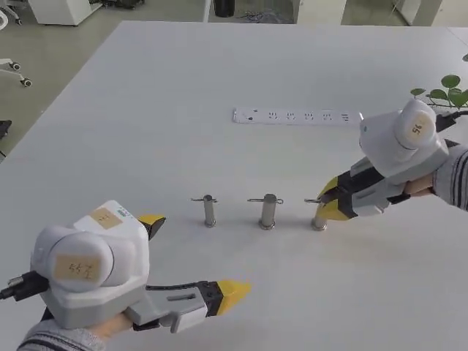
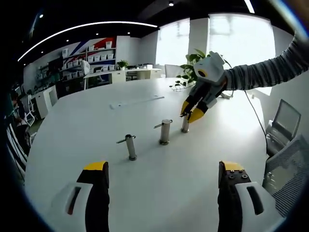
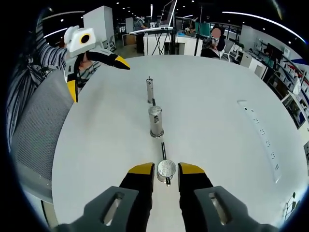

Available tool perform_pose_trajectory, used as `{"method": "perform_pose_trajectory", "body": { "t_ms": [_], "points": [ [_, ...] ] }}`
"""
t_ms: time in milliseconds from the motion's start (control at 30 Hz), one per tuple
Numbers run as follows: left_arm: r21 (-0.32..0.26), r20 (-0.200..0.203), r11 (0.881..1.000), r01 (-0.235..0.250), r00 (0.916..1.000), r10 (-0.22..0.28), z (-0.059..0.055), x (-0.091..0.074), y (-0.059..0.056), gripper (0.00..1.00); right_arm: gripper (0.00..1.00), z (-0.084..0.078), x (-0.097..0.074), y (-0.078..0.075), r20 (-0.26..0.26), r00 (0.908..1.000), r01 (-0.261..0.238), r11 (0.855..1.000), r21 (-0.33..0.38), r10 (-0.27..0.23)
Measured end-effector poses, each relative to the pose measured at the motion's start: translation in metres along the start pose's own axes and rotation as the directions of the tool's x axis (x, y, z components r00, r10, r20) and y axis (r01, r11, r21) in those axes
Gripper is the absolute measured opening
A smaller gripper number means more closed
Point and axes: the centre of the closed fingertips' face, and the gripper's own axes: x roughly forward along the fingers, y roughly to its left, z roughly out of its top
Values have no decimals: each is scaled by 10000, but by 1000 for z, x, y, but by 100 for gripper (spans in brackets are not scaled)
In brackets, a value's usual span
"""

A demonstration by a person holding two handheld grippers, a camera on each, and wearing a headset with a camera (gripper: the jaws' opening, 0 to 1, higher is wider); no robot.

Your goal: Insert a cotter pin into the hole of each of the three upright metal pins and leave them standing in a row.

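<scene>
1. Three upright metal pins stand in a row on the white surface (image 1: 146, 131), seen from the head view: the first metal pin (image 1: 210, 212) on the left, the middle metal pin (image 1: 268, 212), and the third metal pin (image 1: 319, 219) on the right.
2. Each carries a cotter pin through its top: the first cotter pin (image 1: 201, 199), the second cotter pin (image 1: 257, 199), and the third cotter pin (image 1: 312, 200), whose end juts out to the left.
3. The right gripper (image 1: 327, 201) reaches in from the right to the third metal pin. In the right gripper view its yellow-tipped jaws closely flank that pin's round head (image 3: 166, 170). I cannot tell whether they press on it.
4. In that view the middle metal pin (image 3: 155, 121) and the first metal pin (image 3: 149, 89) line up straight beyond.
5. The left gripper (image 1: 194, 256) is held low at the near edge of the surface, well apart from the row, its jaws spread wide and holding nothing (image 2: 164, 166).
6. A white power strip (image 1: 296, 115) lies flat behind the row, and a green plant (image 1: 446, 91) sits at the far right edge.
</scene>
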Motion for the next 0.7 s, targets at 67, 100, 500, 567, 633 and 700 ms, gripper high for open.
{"method": "perform_pose_trajectory", "body": {
  "t_ms": [67,100,500,567,633,700],
  "points": [
    [-31,15,10000,-14,10000,14,0,0,0,95,20,1,-1,-1,51,10000,72,10000,-53,-71],
    [-47,46,10000,5,10000,-5,1,0,0,95,20,2,-2,-1,51,9999,103,9999,-49,-102],
    [-413,438,9991,48,9990,-30,12,-1,4,99,43,17,-19,4,1182,9870,942,9875,1260,-1093],
    [-421,426,9991,18,9991,0,13,-2,6,99,49,17,-20,8,1262,9841,1047,9818,1586,-1253],
    [-431,407,9991,-31,9992,48,14,-3,7,99,56,18,-22,11,1405,9796,1192,9784,1688,-1436],
    [-566,424,9984,-50,9991,74,15,-4,8,99,61,19,-25,12,1463,9736,1451,9697,1963,-1753]
  ]
}}
